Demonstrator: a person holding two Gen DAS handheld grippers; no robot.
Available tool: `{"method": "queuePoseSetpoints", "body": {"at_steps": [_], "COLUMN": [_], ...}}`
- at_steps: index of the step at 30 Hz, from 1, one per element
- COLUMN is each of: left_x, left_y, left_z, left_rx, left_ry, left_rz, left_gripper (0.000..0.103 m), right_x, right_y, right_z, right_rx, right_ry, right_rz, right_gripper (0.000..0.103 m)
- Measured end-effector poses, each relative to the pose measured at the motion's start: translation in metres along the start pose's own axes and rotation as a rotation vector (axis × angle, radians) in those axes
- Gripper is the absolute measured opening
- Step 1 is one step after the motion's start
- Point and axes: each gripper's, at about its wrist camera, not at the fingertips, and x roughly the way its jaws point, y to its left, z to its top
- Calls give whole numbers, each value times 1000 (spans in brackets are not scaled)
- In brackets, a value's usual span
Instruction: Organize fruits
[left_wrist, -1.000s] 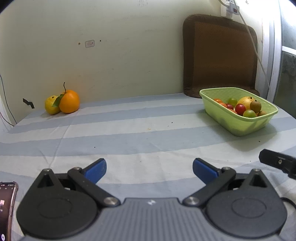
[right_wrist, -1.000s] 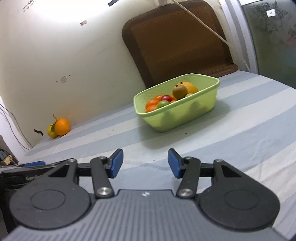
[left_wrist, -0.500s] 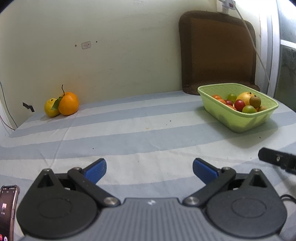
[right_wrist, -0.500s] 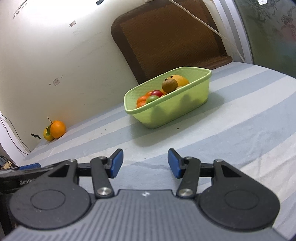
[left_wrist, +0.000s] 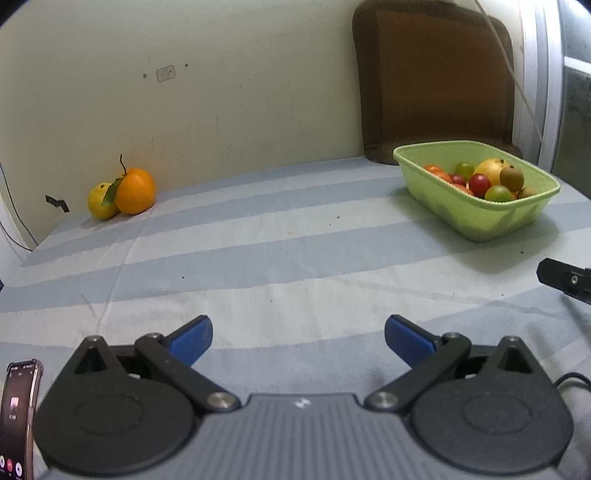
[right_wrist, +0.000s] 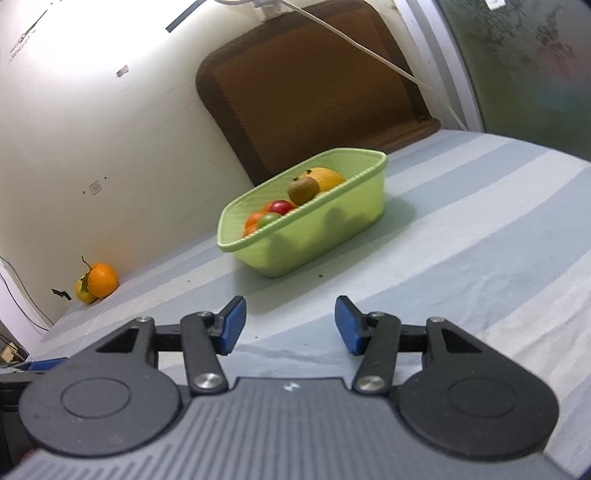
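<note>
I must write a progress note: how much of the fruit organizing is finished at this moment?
Done: several fruits lie in the green basket. In hand: nothing; the left hand-held gripper and the right hand-held gripper are open and empty. Left: the orange and the yellow fruit sit by the wall, outside the basket.

low over table (left_wrist: 295, 258) | facing wall | share basket (left_wrist: 480, 218)

left hand-held gripper (left_wrist: 298, 338): jaws spread wide, nothing between blue pads, held low and level | right hand-held gripper (right_wrist: 289, 325): jaws parted, narrower gap, empty, tilted, near right of the left one
</note>
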Motion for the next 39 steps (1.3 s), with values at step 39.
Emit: {"method": "queuePoseSetpoints", "body": {"at_steps": [39], "left_x": [10], "left_y": [-19], "left_z": [0], "left_rx": [84], "left_ry": [-17], "left_rz": [89], "left_gripper": [103], "right_x": [0], "right_y": [-4], "right_z": [-1], "right_rx": [-10], "right_ry": [6], "right_rz": [78], "right_gripper": [56]}}
